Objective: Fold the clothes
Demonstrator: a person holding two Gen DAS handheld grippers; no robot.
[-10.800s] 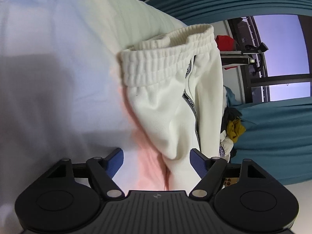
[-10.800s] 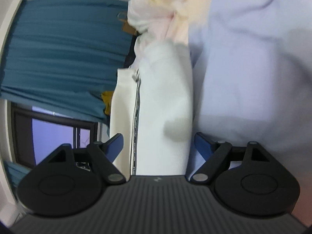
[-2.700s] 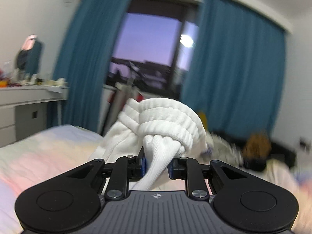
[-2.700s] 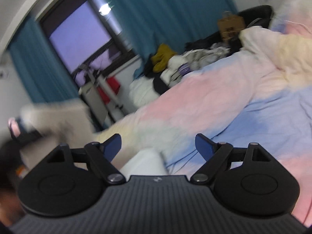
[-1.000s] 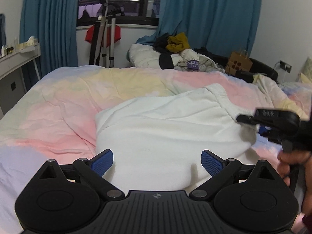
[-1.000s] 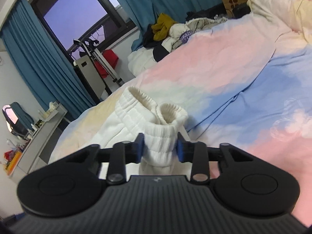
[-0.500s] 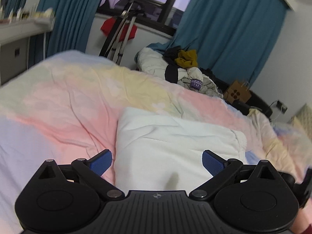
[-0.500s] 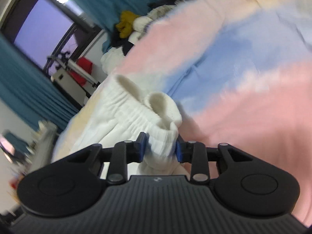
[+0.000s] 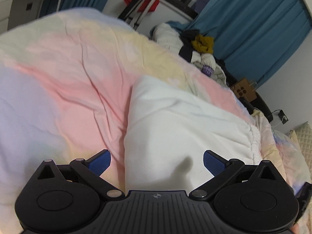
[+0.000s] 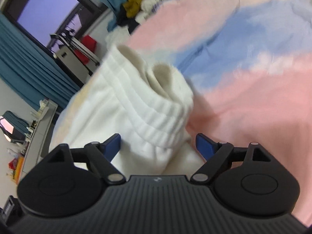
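White sweatpants (image 9: pixel 181 128) lie folded on the pastel bedspread (image 9: pixel 58 81). My left gripper (image 9: pixel 157 162) is open, its blue pads either side of the near folded edge, holding nothing. In the right wrist view the ribbed waistband and cuff (image 10: pixel 156 97) of the sweatpants bunch up just ahead of my right gripper (image 10: pixel 158 143), which is open with the fabric lying between its pads, not pinched.
A pile of other clothes (image 9: pixel 200 46) sits past the far edge of the bed, before teal curtains (image 9: pixel 263 31). A brown paper bag (image 9: pixel 243 91) stands at the right. A desk with clutter (image 10: pixel 33 128) is at the left in the right wrist view.
My right gripper has opened and let go of the waistband it was pinching. My left gripper stays open and has tipped down closer over the folded sweatpants.
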